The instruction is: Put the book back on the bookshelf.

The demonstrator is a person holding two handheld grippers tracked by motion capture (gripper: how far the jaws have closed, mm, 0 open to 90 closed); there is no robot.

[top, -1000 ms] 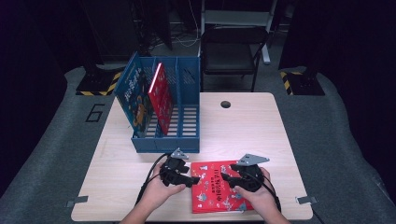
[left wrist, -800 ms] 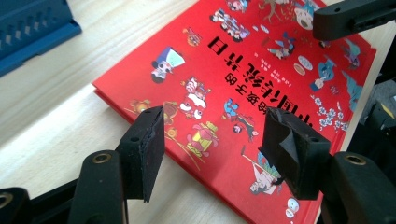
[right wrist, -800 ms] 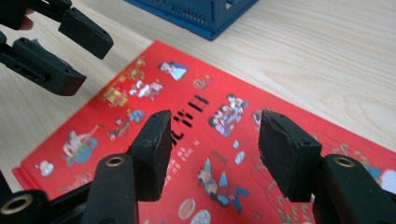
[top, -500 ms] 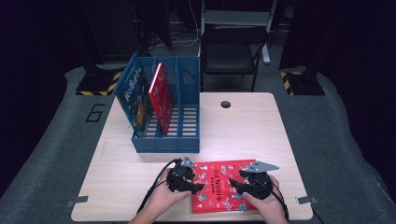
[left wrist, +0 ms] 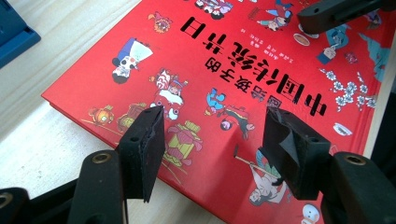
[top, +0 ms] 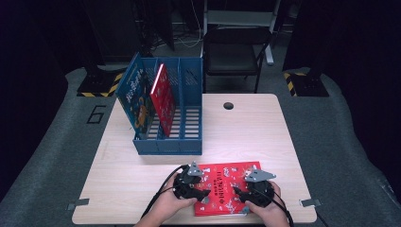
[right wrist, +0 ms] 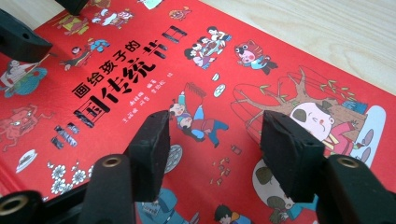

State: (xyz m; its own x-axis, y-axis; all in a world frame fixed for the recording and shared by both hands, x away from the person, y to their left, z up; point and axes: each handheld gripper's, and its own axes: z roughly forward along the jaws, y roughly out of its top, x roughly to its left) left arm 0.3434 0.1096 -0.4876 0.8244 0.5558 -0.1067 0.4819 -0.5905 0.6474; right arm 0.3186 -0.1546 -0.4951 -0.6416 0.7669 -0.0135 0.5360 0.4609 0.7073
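Both grippers, left (top: 204, 193) and right (top: 236, 193), are hovering half-open, gripping nothing, over the red picture book (top: 226, 176) at the tabletop's (top: 246, 127) near edge; pinching its overhanging edge squarely should lift it cleanly.

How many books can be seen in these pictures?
3. One red book lies flat on the table, near its front edge, under both grippers. Two stand in the blue rack: a blue-covered book at its left and a red one beside it. More may be hidden.

The left gripper (left wrist: 215, 149) holds parted jaws over a red picture book (left wrist: 243, 70) lying on the bench (left wrist: 60, 51); blue rack corner (left wrist: 14, 28) at ten o'clock.
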